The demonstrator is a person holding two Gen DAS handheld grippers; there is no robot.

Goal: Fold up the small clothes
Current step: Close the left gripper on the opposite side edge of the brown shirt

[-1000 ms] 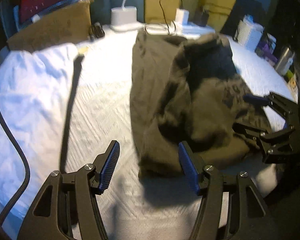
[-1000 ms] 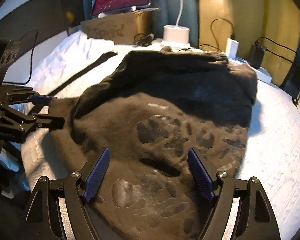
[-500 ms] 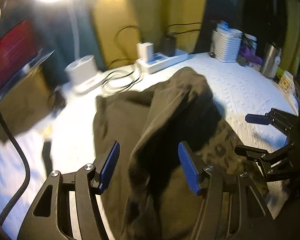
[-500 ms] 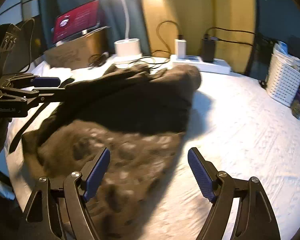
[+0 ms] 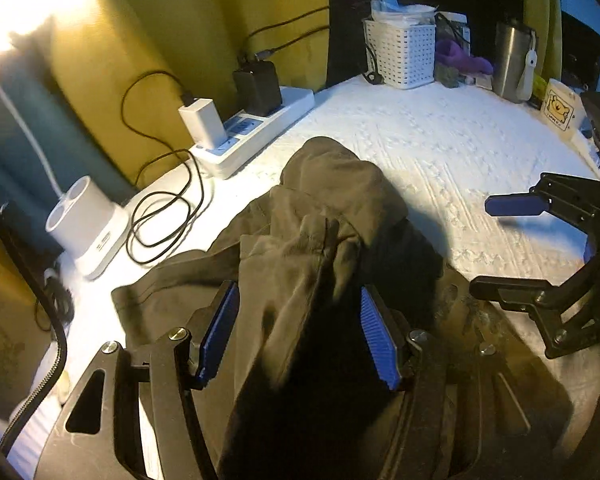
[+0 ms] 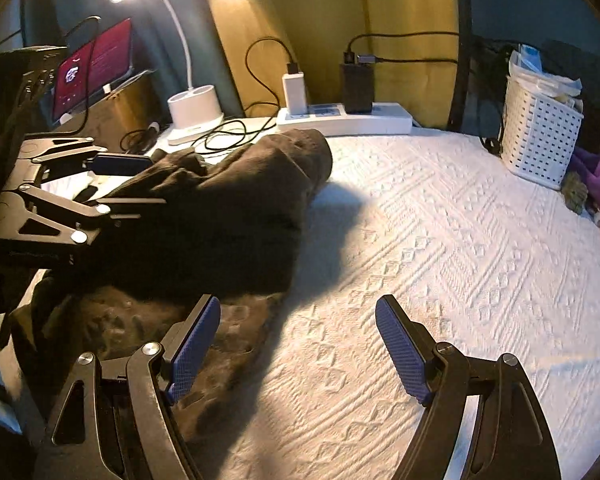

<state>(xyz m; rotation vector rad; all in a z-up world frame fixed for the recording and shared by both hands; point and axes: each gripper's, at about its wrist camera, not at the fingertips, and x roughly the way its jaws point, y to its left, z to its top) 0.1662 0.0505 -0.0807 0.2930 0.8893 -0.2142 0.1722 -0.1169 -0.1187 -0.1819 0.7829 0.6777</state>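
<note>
A dark olive-brown garment (image 5: 320,240) with a leopard-like print lies bunched on the white textured bedspread (image 5: 440,140). My left gripper (image 5: 300,336) is open, its blue pads either side of a raised fold of the cloth, not closed on it. My right gripper (image 6: 300,344) is open and empty, over the garment's right edge (image 6: 228,240) and bare bedspread (image 6: 440,240). Each gripper shows in the other's view: the right one (image 5: 540,248) and the left one (image 6: 100,184), both open.
A white power strip (image 6: 344,120) with chargers and cables, and a white lamp base (image 6: 194,110), stand along the far edge by a yellow wall. A white basket (image 6: 540,132) and a steel cup (image 5: 512,64) stand at the right. A tablet (image 6: 94,68) stands far left.
Both grippers have swung to the right, so the views now face the power strip and basket. The garment looks more bunched. The right gripper now sits partly over bare bedspread.
</note>
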